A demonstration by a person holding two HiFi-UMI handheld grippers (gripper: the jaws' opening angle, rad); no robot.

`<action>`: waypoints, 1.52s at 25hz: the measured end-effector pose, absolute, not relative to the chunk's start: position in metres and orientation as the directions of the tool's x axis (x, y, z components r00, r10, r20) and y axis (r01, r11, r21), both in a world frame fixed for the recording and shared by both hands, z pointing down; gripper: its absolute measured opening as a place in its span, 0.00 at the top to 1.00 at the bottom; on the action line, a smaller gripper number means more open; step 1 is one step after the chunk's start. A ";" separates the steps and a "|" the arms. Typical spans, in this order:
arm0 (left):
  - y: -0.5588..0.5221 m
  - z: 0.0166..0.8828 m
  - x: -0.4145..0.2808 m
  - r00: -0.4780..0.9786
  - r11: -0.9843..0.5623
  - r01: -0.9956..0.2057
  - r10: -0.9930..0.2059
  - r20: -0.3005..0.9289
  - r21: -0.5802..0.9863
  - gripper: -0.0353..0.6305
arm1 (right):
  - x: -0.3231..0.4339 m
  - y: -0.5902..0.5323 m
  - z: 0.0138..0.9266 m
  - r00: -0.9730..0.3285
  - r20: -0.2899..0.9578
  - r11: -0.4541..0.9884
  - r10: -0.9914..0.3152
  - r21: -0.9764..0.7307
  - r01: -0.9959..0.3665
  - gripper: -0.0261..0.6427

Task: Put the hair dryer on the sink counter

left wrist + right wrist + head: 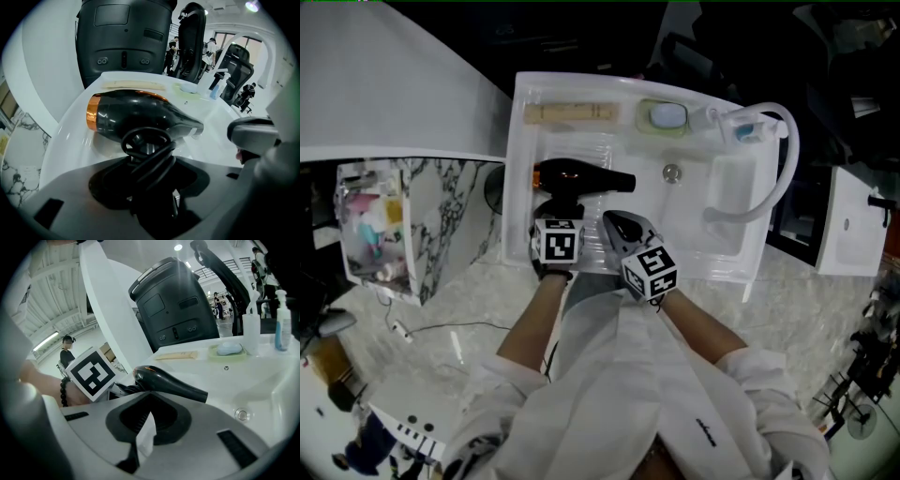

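Sink counter [694,239], left part: blocked by the hair dryer [581,178], laid crosswise with its nozzle toward the drain [672,172]. The back edge is lined by a pale wooden bar [572,113], a soap dish [667,116] and bottles [739,127]. The right is barred by the arched faucet [791,155] over the basin [731,197]. Bare surface is left around the drain. The front rim is crowded by the left gripper [557,211] and right gripper [617,223], set near each other.
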State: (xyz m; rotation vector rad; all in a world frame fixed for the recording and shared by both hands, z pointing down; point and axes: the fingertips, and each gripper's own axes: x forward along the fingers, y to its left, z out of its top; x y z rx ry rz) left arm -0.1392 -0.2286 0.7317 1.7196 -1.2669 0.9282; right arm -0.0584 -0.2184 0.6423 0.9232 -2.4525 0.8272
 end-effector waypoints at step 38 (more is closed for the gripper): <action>-0.231 0.691 -0.143 0.256 -0.219 -0.961 -0.472 0.843 0.169 0.50 | -0.026 -0.215 0.619 -0.690 0.520 0.593 -0.503 -0.373 -0.713 0.94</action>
